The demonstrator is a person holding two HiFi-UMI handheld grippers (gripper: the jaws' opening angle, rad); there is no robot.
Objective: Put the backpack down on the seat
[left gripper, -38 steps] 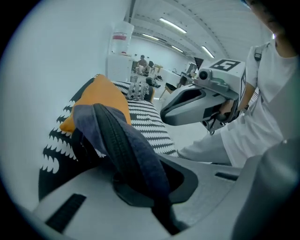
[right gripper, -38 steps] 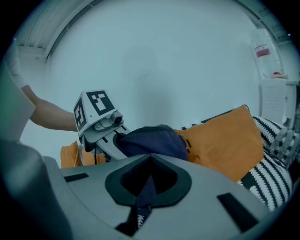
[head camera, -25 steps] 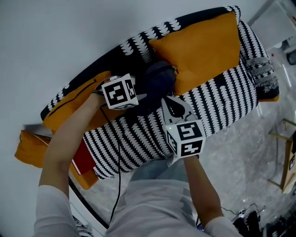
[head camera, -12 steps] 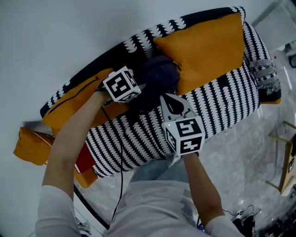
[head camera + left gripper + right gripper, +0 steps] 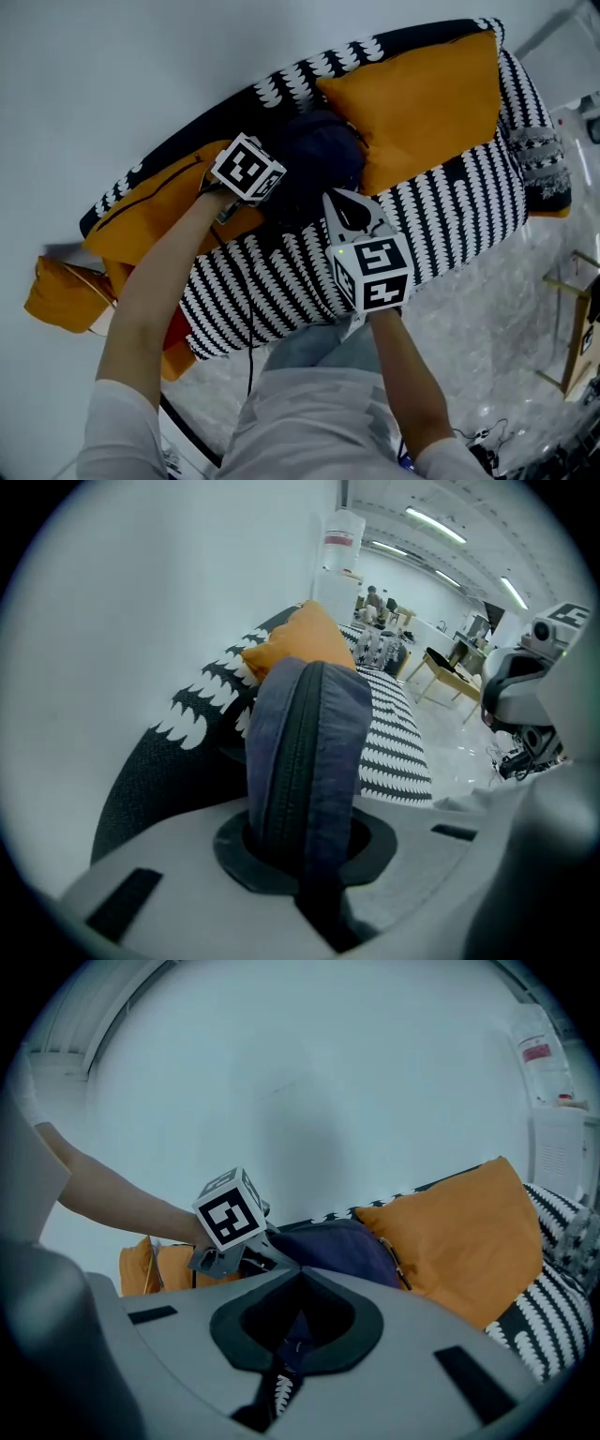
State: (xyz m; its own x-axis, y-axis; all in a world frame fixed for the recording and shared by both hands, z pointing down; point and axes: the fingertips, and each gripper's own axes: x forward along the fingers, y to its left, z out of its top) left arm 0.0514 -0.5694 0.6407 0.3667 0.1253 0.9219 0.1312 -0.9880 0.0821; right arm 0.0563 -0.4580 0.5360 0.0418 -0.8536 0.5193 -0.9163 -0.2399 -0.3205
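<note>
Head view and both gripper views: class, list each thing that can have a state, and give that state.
left gripper, shut on the backpack fabric.
right gripper, jaws together, aimed at the backpack.
backpack, zip closed where visible, beside the large orange cushion.
large orange cushion, propped against the sofa back.

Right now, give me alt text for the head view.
Seen from above, the left gripper is shut on a dark blue backpack between two orange cushions on a black-and-white patterned sofa. The right gripper points at the backpack from the front.
</note>
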